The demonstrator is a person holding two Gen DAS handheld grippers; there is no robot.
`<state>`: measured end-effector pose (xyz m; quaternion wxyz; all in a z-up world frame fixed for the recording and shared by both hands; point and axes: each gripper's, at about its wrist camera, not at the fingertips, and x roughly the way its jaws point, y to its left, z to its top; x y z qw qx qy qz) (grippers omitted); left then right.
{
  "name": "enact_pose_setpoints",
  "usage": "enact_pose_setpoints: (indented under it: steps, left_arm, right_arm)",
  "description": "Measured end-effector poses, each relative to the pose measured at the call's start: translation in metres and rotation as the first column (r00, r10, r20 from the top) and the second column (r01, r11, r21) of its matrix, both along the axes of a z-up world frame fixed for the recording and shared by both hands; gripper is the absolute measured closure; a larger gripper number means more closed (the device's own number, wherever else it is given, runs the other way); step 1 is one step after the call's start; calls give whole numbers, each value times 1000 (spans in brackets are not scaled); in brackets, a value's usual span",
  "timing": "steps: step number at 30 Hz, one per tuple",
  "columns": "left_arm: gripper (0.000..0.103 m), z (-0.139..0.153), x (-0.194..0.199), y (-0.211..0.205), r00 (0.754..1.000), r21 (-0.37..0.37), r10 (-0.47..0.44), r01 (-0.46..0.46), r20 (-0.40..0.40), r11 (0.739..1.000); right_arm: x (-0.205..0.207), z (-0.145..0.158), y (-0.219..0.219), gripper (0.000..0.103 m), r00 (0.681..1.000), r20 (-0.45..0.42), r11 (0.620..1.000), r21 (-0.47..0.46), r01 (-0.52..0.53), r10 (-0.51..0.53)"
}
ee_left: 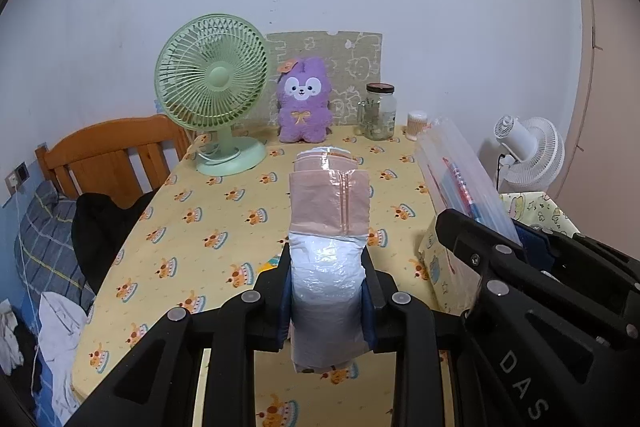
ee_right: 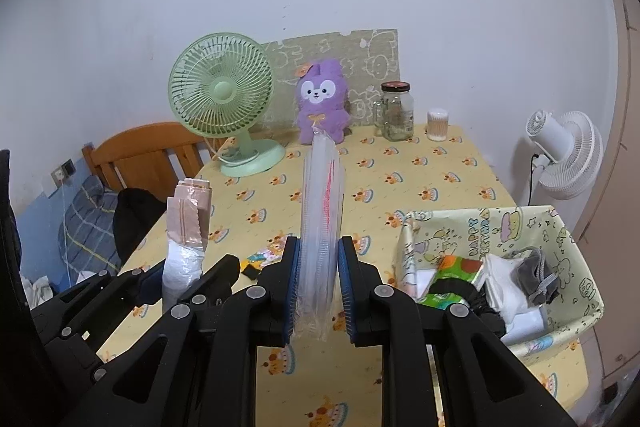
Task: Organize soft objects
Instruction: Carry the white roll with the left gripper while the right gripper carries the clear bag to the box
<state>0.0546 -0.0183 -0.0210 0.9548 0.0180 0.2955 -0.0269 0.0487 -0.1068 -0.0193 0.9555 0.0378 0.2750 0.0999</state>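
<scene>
each claw (ee_left: pixel 327 301) (ee_right: pixel 319 291) grips a soft packet (ee_left: pixel 329 227) (ee_right: pixel 322 211).

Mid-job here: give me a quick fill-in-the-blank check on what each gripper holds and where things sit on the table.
1. The left gripper is shut on a pink and ____ packet.
2. The right gripper is shut on a ____ plastic pack.
3. The purple plush sits between the jar and the green ____.
4. The box stands on the table's ____ side.

Missing: white; clear; fan; right

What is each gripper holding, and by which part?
Left gripper: pink-and-white plastic packet, by its white near end. Right gripper: clear flat plastic bag, by its near end.
</scene>
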Motion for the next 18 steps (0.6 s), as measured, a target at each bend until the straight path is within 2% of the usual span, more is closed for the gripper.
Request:
enact_pose_setpoints:
  steps: [5,18]
  left_arm:
    - [76,1,5,-17,1000,3,7,-7,10,1000]
    - [76,-3,21,-62,998,22,-69,69,4,997]
  right_arm:
    - [4,0,-17,81,999,1,999,17,32,-32]
    - [12,-3,-59,81,995,8,995,6,98,-98]
